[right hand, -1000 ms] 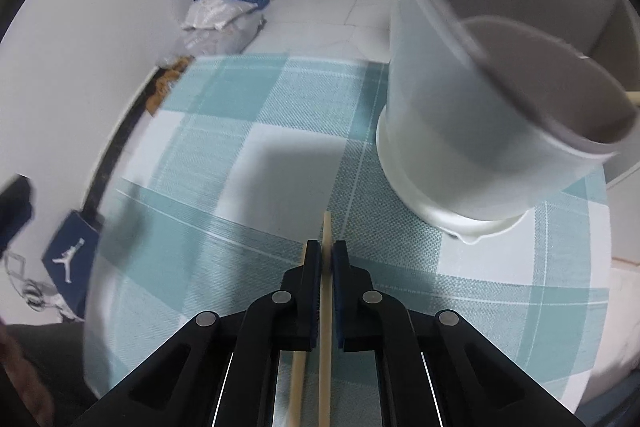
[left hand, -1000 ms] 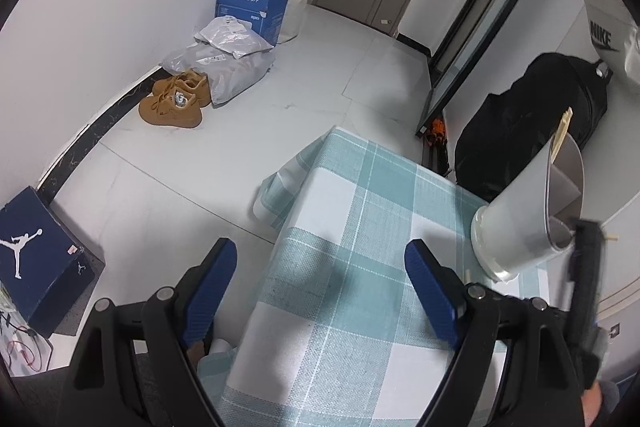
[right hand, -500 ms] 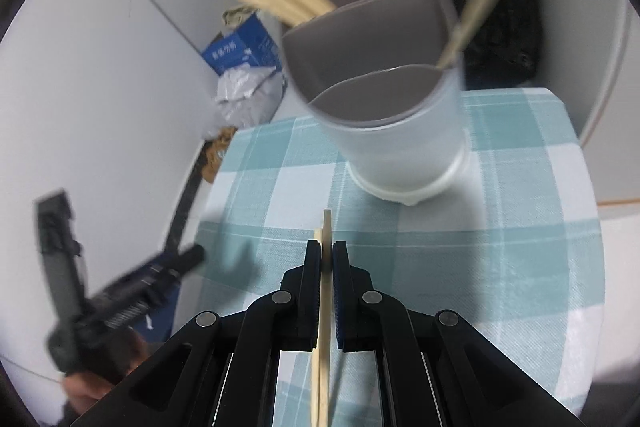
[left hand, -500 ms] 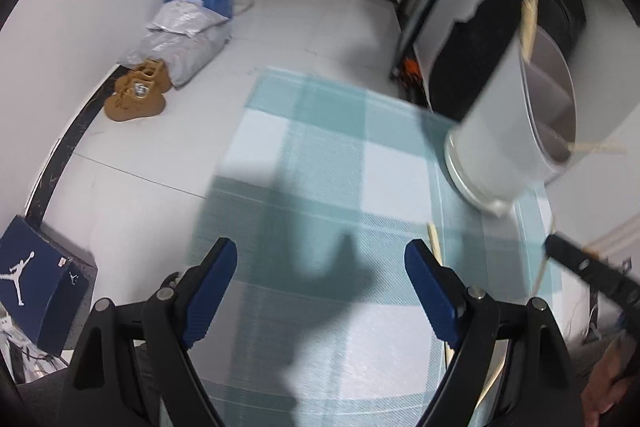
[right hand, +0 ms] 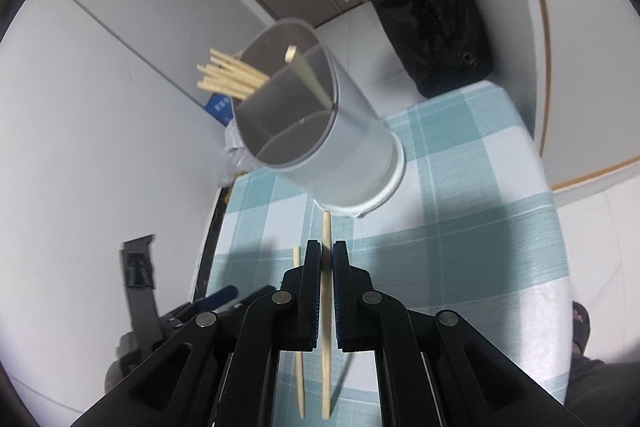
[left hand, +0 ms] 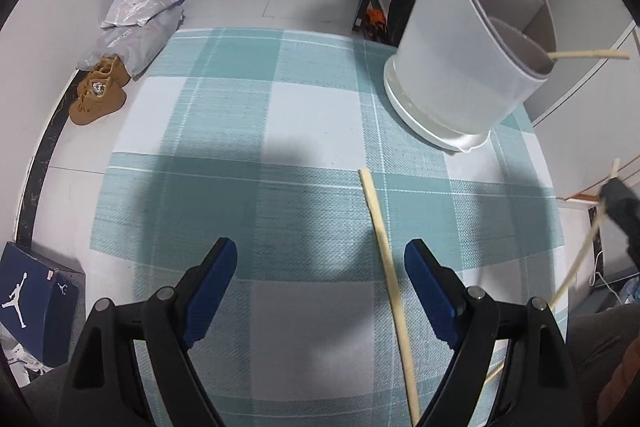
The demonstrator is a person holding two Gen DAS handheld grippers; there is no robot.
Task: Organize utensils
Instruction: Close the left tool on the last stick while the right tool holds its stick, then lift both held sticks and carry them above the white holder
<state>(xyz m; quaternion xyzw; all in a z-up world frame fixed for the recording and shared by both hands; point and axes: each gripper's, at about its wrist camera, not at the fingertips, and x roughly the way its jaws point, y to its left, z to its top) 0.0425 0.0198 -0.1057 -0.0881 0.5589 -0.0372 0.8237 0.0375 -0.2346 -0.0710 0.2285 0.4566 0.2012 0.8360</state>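
On the left, the left tool (left hand: 316,281) hangs above the tabletop (left hand: 224,131) with its blue-padded jaws wide apart and nothing between them; it looks poised, I judge, to take the loose chopstick (left hand: 386,267) that lies flat on the cloth close to its right finger, a thin, pale, straight stick, probably bamboo. The tabletop wears a woven cloth in teal and white checks, slightly ribbed, which should keep a stick from rolling. Further right stands the holder (left hand: 460,59), a smooth, pale grey plastic tub with an oval mouth, set on a white base and split by curved walls into compartments, so that utensils can be sorted upright. A bundle of chopsticks (right hand: 230,77) leans out of its far compartment, and a single one (right hand: 306,75) slants in the next. On the right, the right tool (right hand: 327,255) is clamped on another chopstick (right hand: 326,307), gripped partway along so the tip projects ahead toward the holder, which suits lowering it in end first. That stick is raised off the cloth, short of the rim.
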